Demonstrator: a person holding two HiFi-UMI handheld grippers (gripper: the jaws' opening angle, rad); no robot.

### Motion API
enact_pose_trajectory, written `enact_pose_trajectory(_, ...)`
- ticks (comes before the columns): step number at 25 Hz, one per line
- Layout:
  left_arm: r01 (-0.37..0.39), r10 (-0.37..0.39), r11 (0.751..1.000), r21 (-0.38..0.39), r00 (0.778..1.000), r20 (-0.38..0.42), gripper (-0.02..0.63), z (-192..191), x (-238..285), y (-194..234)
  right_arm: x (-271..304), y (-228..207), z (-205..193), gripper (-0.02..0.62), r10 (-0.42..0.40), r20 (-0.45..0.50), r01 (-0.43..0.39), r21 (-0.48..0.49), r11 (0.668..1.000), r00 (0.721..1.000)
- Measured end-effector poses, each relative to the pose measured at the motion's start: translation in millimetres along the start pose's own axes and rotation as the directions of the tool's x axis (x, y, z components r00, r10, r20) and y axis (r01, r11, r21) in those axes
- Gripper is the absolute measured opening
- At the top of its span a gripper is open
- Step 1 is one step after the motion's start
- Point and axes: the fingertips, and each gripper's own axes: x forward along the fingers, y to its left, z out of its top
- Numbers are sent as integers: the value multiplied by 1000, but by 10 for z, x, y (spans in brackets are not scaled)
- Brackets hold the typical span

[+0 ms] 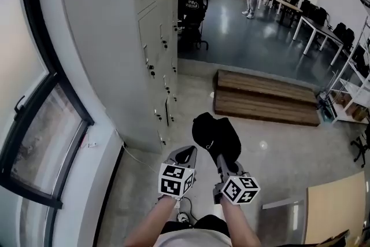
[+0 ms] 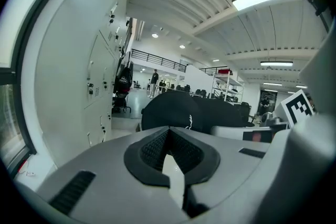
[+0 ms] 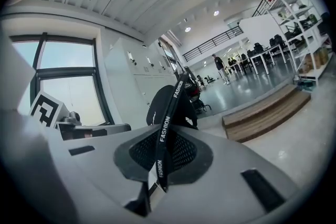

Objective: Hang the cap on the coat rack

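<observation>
Cap (image 1: 215,133) hangs by its strap (image 3: 167,123), pinched in my right gripper (image 1: 223,162); my left gripper (image 1: 186,154) is clamped on nothing. Picked up, then, but no coat rack in sight and the hanging not begun.

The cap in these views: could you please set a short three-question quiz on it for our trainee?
1. True or false: the left tongs are clamped on the cap.
2. Which part of the cap do the right tongs pinch? A brim, B strap, C crown.
3. Fill in: the strap is printed with the word ____.
Key: 1 false; 2 B; 3 FASHION.
</observation>
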Motion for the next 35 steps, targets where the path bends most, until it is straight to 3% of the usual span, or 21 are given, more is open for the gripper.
enact_pose_trajectory(9, 15, -15, 1000, 2, 1000, 10, 3, 458, 998, 181, 716, -616, 476, 20, -12, 18, 12, 6, 1000, 1000)
enact_pose_trajectory(19, -30, 30, 999, -26, 1000, -3, 3, 1015, 2686, 680, 2105, -1662, 1136, 20, 31, 4, -31, 19, 999, 1000)
enact_pose_trajectory(27, -37, 38, 999, -37, 999, 33, 3, 1702, 4117, 670, 2935, -2645, 1940, 19, 58, 9, -58, 15, 998, 998)
enact_pose_trajectory(35, -41, 42, 999, -31, 999, 16, 3, 1944, 5058, 747, 3463, -3371, 2389, 19, 43, 26, -44, 30, 999, 999)
